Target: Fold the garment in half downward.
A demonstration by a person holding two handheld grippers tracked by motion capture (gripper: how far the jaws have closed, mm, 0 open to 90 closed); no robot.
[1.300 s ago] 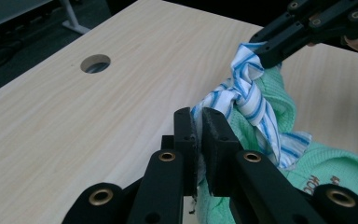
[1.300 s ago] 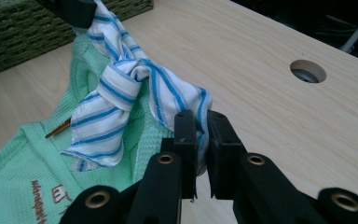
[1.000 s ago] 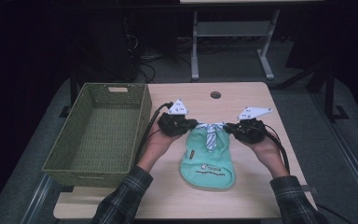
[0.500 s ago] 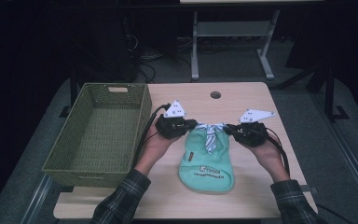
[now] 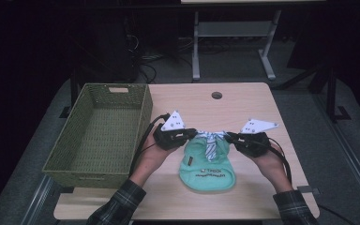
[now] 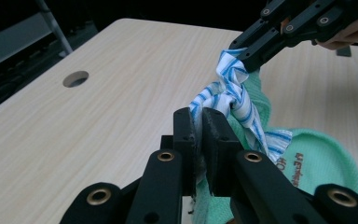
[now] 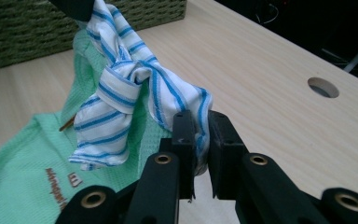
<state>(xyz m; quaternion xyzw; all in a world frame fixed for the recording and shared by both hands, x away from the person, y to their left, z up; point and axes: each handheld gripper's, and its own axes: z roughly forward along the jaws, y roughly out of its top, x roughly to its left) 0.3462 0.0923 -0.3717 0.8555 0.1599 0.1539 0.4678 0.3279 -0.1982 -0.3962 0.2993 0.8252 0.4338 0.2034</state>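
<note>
Tabletop (image 5: 243, 101): pale wood with a round cable hole (image 5: 216, 95) near its far edge; the high view shows it whole, the two gripper views show stretches of its grain.
Basket (image 5: 101, 131): olive woven, rectangular, on the left part of the tabletop, just beside the left hand; the right gripper view shows a strip of its wall (image 7: 37, 23) at its top edge.
Garment (image 5: 208, 164): small mint-green piece lying flat at the middle of the near half of the tabletop, between the two hands, with dark lettering on it; its far end is lifted.
Striped collar (image 5: 211, 140): white with blue stripes, at the garment's far end. In the high view it is a small patch; the left gripper view (image 6: 233, 100) and the right gripper view (image 7: 121, 93) show it bunched and stretched in the air between both pairs of jaws.
Left hand-held gripper (image 5: 191, 136): jaws nearly closed, clamped on one end of the striped collar; its own view shows cloth pinched between the pads (image 6: 200, 128).
Right hand-held gripper (image 5: 230, 137): jaws nearly closed, clamped on the other end of the collar (image 7: 200, 135); it also shows at the top right of the left gripper view.
</note>
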